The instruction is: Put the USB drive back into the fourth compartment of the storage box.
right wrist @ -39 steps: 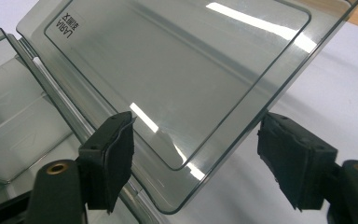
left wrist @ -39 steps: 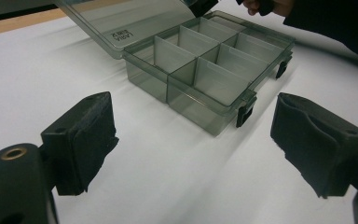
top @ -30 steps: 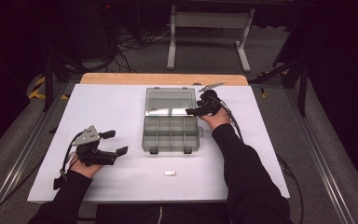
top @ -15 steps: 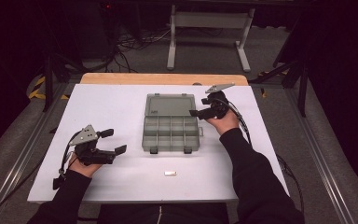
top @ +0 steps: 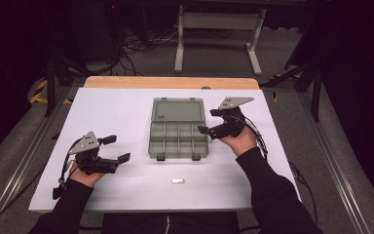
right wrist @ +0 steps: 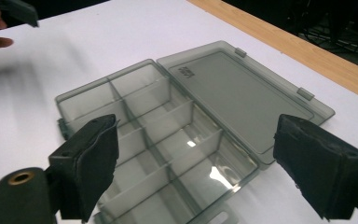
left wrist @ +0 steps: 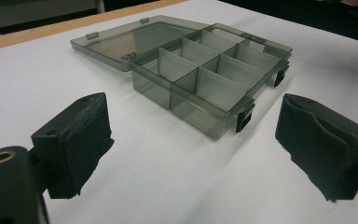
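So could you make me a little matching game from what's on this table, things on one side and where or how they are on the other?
Things:
1. compartment box
2. box lid
3. small metal piece
4. left claw

Descriptions:
A. open and holding nothing, left of the box
B. lying alone on the white table, near the front edge
C. folded back flat toward the wooden strip
D. in the middle, its divided cells look empty

Pairs: 1-D, 2-C, 3-B, 4-A

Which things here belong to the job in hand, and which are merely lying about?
Job in hand:
- translucent grey plastic compartment box, its lid laid open flat
- right gripper, open beside it

Lying about:
- small silvery metal piece on the white tabletop
- left gripper, open
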Motion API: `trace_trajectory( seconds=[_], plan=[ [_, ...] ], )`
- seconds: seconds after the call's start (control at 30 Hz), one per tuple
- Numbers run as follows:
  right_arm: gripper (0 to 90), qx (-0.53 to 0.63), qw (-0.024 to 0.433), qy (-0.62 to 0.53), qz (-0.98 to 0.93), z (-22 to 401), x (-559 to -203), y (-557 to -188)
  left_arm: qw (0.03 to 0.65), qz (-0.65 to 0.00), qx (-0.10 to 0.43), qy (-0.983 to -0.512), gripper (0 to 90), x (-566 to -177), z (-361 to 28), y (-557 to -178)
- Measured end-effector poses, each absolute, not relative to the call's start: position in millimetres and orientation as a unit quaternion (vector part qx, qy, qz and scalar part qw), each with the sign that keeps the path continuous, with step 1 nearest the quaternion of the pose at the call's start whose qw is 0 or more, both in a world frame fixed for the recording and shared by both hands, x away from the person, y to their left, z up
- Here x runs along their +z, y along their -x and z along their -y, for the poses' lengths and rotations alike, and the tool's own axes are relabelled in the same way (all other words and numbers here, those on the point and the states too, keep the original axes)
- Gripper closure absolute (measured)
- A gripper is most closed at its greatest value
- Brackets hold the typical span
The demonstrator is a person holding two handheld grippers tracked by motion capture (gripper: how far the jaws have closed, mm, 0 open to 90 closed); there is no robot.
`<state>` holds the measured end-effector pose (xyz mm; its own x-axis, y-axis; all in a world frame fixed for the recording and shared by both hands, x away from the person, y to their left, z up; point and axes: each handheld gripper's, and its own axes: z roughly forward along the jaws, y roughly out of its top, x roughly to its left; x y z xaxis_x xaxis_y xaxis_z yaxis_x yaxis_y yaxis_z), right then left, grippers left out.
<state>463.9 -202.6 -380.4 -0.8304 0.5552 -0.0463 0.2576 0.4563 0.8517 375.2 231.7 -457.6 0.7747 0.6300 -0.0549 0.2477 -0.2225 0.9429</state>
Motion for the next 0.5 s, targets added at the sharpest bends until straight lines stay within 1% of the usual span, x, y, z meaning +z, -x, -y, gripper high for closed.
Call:
trace_trajectory(
  seconds=[0.2,0.23,0.33,0.5],
  plan=[
    [13.5,0.470,0.162,-0.228,-0.837,201,-380,-451,0.566,-0.276,0.165,-0.759,10.1,-457,-232,-375],
    [11.1,0.473,0.160,-0.221,-0.838,200,-380,-447,0.566,-0.270,0.168,-0.760,10.1,-456,-232,-374],
    [8.7,0.467,0.161,-0.207,-0.844,194,-381,-440,0.566,-0.264,0.182,-0.760,9.0,-455,-231,-373],
    [7.3,0.468,0.153,-0.190,-0.849,188,-381,-434,0.570,-0.274,0.173,-0.755,5.7,-455,-232,-373]
  ],
)
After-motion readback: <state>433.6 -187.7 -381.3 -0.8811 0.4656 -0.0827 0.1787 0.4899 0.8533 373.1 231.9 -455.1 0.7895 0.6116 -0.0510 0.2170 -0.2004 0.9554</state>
